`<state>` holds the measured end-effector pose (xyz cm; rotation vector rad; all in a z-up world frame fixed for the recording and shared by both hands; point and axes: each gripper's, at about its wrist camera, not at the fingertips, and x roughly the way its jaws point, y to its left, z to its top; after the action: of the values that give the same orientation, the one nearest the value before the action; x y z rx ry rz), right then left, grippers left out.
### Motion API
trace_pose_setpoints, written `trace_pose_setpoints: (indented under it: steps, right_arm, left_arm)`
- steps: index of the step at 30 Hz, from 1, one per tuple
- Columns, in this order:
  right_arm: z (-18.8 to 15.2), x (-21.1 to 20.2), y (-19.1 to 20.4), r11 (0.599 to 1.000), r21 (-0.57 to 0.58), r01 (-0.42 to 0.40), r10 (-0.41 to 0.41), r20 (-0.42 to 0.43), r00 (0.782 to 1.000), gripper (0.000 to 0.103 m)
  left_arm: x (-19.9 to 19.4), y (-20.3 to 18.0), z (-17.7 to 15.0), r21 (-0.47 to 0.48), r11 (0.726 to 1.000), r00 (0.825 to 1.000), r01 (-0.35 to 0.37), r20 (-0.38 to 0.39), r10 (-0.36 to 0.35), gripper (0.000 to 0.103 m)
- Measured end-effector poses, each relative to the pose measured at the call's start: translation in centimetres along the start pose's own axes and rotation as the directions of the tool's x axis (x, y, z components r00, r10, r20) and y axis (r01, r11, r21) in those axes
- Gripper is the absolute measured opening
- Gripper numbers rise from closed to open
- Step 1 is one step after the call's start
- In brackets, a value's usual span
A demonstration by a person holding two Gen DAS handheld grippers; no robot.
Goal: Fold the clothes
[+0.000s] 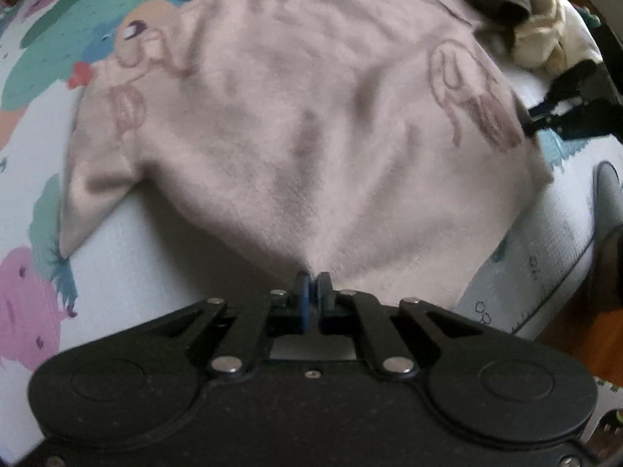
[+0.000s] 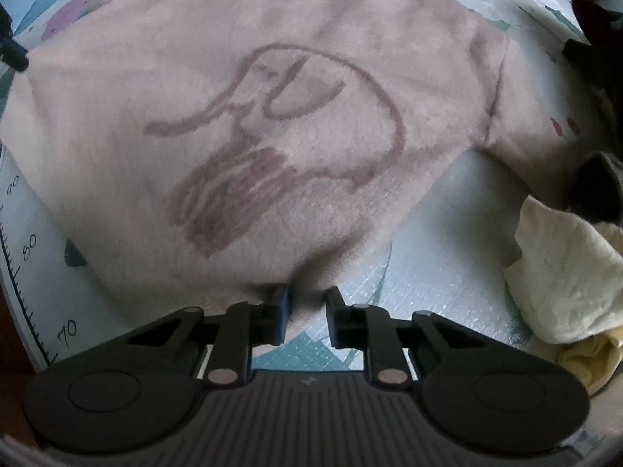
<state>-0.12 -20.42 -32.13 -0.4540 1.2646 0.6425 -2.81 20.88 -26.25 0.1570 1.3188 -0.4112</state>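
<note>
A pale pink knit garment with darker pink line drawings lies spread on a patterned play mat. My left gripper is shut on the garment's near edge, the cloth pinched between its blue pads. In the right wrist view the same pink garment fills the frame, a large drawn figure on it. My right gripper is open, its fingers straddling the garment's near edge, with nothing clamped. The right gripper also shows in the left wrist view at the garment's right edge.
A pile of cream and dark clothes lies at the mat's far right. A cream cloth lies right of my right gripper. The mat's edge with a printed ruler runs on the left. Wooden floor lies beyond the mat.
</note>
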Motion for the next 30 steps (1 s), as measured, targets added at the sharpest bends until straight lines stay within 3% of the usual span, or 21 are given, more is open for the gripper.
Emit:
trace_pose_setpoints:
  steps: [1, 2, 3, 7, 10, 14, 17, 20, 23, 25, 27, 29, 30]
  right_arm:
    - [0.1, 0.0, 0.1, 1.000, -0.003, 0.003, -0.003, -0.007, 1.000, 0.021]
    - [0.3, 0.0, 0.0, 1.000, -0.004, 0.004, -0.004, -0.014, 1.000, 0.021]
    - [0.3, 0.0, -0.2, 1.000, 0.001, 0.004, -0.004, -0.017, 1.000, 0.022]
    - [-0.1, 0.1, -1.3, 1.000, 0.029, -0.007, 0.007, -0.016, 1.000, 0.022]
    - [0.0, 0.3, -1.4, 1.000, 0.028, -0.015, 0.016, -0.018, 1.000, 0.022]
    - [0.1, 0.5, -1.7, 0.999, 0.041, -0.020, 0.021, -0.019, 1.000, 0.023]
    - [0.1, 0.7, -2.0, 0.999, 0.046, -0.022, 0.023, -0.018, 1.000, 0.023]
    - [0.0, 0.7, -2.0, 0.999, 0.042, -0.016, 0.017, -0.015, 1.000, 0.024]
    - [0.0, 0.3, -1.6, 1.000, 0.002, 0.032, -0.032, 0.012, 0.999, 0.025]
    - [0.0, -0.1, -1.7, 0.998, 0.002, 0.061, -0.061, 0.040, 0.997, 0.025]
    - [0.0, -0.7, -1.8, 0.996, -0.013, 0.090, -0.089, 0.079, 0.993, 0.024]
    - [0.2, -1.0, -1.7, 0.995, -0.035, 0.095, -0.091, 0.104, 0.990, 0.024]
    - [0.3, -1.1, -1.7, 0.994, -0.046, 0.096, -0.091, 0.115, 0.989, 0.024]
  left_arm:
    - [0.3, 0.5, -0.1, -0.042, 0.998, 0.999, 0.035, -0.002, -0.036, 0.006]
    - [0.3, 1.5, -0.4, -0.116, 0.991, 0.997, 0.068, 0.041, -0.063, 0.009]
    - [0.3, 2.8, -1.2, -0.193, 0.977, 0.993, 0.091, 0.091, -0.075, 0.018]
    - [3.3, 6.0, -4.8, -0.367, 0.929, 0.997, 0.051, 0.069, -0.027, 0.020]
    - [5.7, 5.5, -6.4, -0.416, 0.906, 0.997, 0.072, 0.057, -0.053, 0.020]
    - [6.1, 5.0, -6.5, -0.475, 0.864, 0.983, 0.165, 0.151, -0.105, 0.021]
    - [6.2, 4.2, -6.7, -0.483, 0.854, 0.976, 0.192, 0.185, -0.114, 0.021]
    - [6.4, 3.1, -7.4, -0.494, 0.852, 0.977, 0.172, 0.193, -0.085, 0.021]
    - [6.0, 3.0, -8.7, -0.543, 0.808, 0.964, 0.231, 0.239, -0.115, 0.026]
    - [5.4, 3.1, -9.7, -0.564, 0.784, 0.955, 0.261, 0.268, -0.125, 0.036]
    - [5.3, 2.7, -10.5, -0.571, 0.774, 0.949, 0.275, 0.290, -0.123, 0.044]
    - [5.2, 2.2, -11.0, -0.572, 0.769, 0.943, 0.287, 0.309, -0.122, 0.045]
    - [5.2, 1.9, -10.8, -0.557, 0.780, 0.942, 0.285, 0.315, -0.119, 0.046]
